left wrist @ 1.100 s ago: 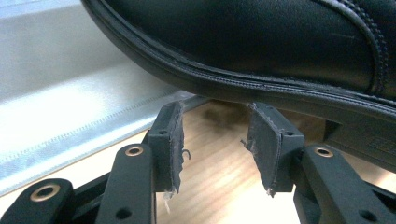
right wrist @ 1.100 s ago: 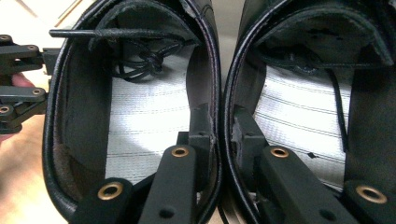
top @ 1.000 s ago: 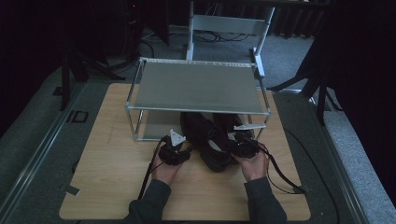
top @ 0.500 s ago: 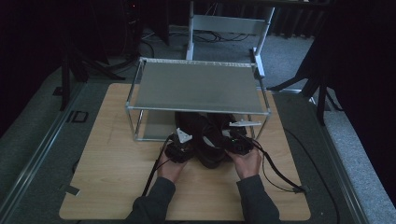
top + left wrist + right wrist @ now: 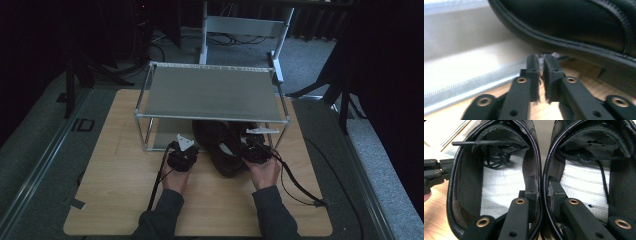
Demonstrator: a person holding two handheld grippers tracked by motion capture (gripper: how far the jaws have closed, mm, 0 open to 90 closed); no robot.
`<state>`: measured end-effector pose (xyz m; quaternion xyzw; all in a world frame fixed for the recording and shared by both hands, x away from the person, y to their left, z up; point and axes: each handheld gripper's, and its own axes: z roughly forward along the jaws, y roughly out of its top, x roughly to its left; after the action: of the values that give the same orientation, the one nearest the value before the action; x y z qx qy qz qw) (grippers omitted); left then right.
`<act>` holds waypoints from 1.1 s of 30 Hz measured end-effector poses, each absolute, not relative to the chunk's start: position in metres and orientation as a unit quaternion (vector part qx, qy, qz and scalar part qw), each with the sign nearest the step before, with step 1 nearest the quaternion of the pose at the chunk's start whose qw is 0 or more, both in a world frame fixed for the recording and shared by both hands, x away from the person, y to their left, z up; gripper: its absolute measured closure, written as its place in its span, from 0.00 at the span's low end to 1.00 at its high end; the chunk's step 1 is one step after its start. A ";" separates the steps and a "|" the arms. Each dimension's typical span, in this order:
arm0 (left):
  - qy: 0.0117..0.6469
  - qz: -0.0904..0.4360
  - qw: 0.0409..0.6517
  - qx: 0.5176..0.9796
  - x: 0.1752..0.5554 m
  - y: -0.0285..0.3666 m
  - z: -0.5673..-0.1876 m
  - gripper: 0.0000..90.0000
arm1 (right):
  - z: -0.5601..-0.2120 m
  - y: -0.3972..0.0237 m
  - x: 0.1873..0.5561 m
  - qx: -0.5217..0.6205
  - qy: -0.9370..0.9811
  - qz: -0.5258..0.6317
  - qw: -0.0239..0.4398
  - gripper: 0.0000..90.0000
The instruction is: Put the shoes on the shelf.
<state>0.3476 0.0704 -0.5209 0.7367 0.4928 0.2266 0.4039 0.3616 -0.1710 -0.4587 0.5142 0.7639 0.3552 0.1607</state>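
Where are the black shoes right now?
In the high view, the black shoes sit side by side at table centre, toes under the metal shelf rack, heels between both hand-held grippers.

Metal rack [image 5: 212, 95] stood over the back half of the wooden table [image 5: 115, 200], its low top shelf capping the space beneath. Pair of black shoes [image 5: 222, 145] filled the middle of the front opening, heels sticking out past the rail. Room remained under the shelf left of the shoes, bounded by the front-left post [image 5: 137, 131]. Table front and left side lay open. Cable [image 5: 300, 187] trailed at right.
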 end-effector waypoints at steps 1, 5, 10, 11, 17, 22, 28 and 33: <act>0.492 0.225 0.405 0.737 0.349 0.069 -0.521 0.97 | -0.459 -0.171 0.362 0.515 0.763 0.357 0.160 0.90; 0.488 0.215 0.407 0.741 0.351 0.064 -0.521 0.99 | -0.461 -0.168 0.364 0.519 0.758 0.362 0.158 0.90; 0.489 0.211 0.403 0.744 0.354 0.058 -0.524 0.99 | -0.466 -0.164 0.366 0.521 0.756 0.363 0.156 0.90; 0.494 0.208 0.403 0.742 0.357 0.057 -0.525 0.99 | -0.466 -0.164 0.366 0.521 0.756 0.363 0.157 0.90; 0.493 0.185 0.413 0.743 0.364 0.049 -0.530 1.00 | -0.469 -0.158 0.368 0.520 0.751 0.362 0.186 0.90; 0.493 0.171 0.410 0.748 0.367 0.043 -0.534 1.00 | -0.467 -0.153 0.372 0.513 0.753 0.353 0.213 0.90; 0.499 0.180 0.399 0.748 0.366 0.046 -0.533 0.98 | -0.469 -0.154 0.377 0.520 0.744 0.367 0.202 0.90; 0.514 0.215 0.382 0.738 0.362 0.050 -0.528 0.92 | -0.472 -0.155 0.380 0.530 0.736 0.375 0.191 0.90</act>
<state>0.3617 0.0500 -0.5283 0.7376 0.5136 0.2150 0.3820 0.3798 -0.1551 -0.4721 0.5300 0.7361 0.3751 0.1915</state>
